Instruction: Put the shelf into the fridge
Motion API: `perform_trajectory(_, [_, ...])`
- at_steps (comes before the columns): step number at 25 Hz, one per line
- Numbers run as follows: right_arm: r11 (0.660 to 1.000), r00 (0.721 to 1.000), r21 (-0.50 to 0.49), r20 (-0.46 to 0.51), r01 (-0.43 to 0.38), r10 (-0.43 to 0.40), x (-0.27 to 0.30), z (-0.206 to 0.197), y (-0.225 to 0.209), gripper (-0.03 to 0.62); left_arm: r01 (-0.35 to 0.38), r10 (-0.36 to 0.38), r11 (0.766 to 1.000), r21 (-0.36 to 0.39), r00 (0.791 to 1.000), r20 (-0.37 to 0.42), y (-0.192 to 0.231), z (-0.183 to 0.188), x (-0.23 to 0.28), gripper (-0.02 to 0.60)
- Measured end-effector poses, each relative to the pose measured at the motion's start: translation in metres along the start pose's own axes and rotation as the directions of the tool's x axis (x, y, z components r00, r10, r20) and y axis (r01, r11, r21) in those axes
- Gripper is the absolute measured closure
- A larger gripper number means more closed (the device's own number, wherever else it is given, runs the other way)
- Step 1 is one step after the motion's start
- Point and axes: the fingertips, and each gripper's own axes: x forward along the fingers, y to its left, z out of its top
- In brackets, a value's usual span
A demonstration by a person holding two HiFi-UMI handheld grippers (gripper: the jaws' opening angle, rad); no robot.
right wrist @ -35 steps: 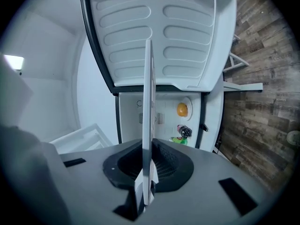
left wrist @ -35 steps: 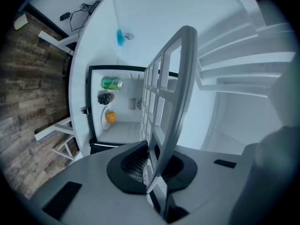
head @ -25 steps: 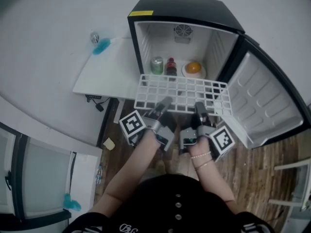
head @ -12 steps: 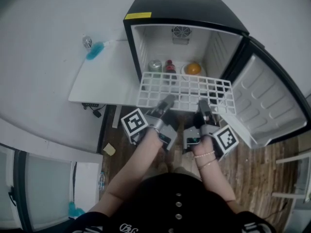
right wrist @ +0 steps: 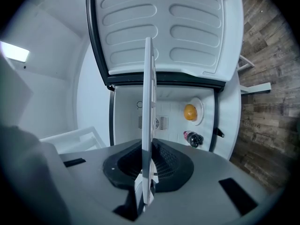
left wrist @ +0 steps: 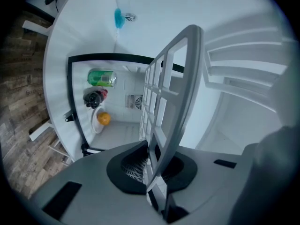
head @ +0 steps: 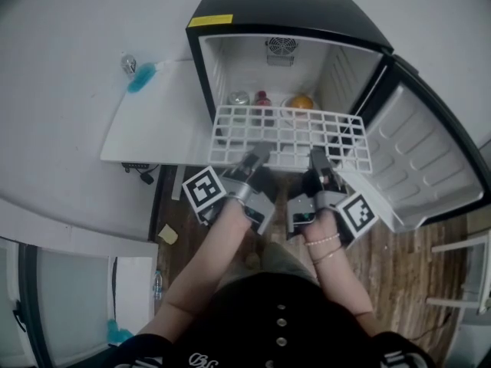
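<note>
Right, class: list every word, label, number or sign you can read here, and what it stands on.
No text reads clearly.
Yellow label on the fridge top: too small.
Green can: print blurred.
Bottle: label blurred.
Marker cubes: patterns only, no words.
Print on the person's top: cut off.

White plastic grid shelf [head: 288, 133], smooth black fridge [head: 291, 10], wood-plank floor [head: 399, 259]

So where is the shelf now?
Head view, centre: the shelf is at the mouth of the open fridge, its near edge clamped by the left gripper and right gripper.
</note>
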Motion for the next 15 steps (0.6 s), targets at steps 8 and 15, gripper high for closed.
perform_trajectory(8, [1.000, 0.999, 0.006, -0.033, -0.011, 0.011, 0.016, 0.002, 0.005, 0.560, 0.004, -0.004, 1.000, 0.017, 1.000, 0.030, -0.005, 0.010, 0.010, 0.548])
perform_trajectory(15, [1.000, 0.999, -0.002, -0.051, -0.009, 0.009, 0.030, 0.007, 0.011, 0.560, 0.010, -0.011, 1.000, 0.003, 0.999, 0.047, -0.007, 0.016, 0.021, 0.548])
